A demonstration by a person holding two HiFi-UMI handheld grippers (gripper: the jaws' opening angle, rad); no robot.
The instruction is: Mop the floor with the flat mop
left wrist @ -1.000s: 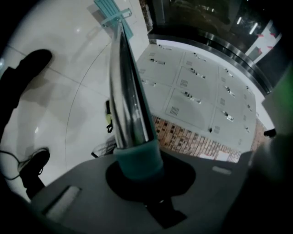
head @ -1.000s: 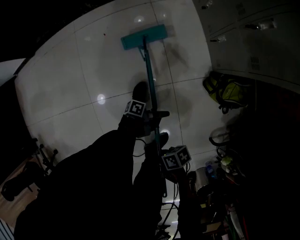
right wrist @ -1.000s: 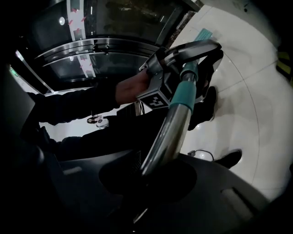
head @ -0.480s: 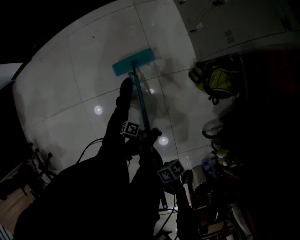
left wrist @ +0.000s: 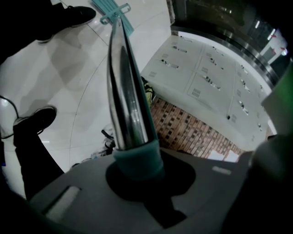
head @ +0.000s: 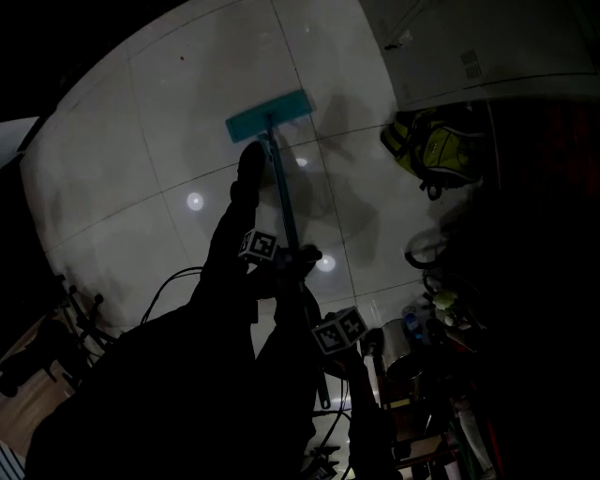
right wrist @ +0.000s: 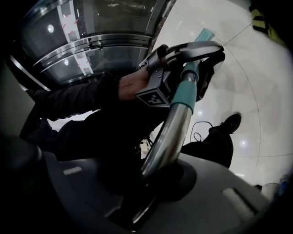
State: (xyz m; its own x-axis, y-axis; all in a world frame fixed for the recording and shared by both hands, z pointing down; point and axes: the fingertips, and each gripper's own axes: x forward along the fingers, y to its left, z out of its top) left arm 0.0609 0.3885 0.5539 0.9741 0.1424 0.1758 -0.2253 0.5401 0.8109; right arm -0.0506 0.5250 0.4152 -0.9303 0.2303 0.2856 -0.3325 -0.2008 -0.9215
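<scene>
Left gripper point(left wrist: 137, 176) is clamped on the mop pole point(left wrist: 126, 91) at its teal collar point(left wrist: 136, 160), right gripper point(right wrist: 158, 183) on bare metal further up (dark shot). Mop head point(head: 269, 114) looks flat on the floor point(head: 141, 141).

Mop head point(left wrist: 106, 8) runs off the top edge; right-hand clutter point(head: 441, 370) seems indistinct.

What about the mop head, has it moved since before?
Yes. The mop head has come back toward the person. A second ago it lay well beyond the bag on the floor; now it is almost level with it.
</scene>
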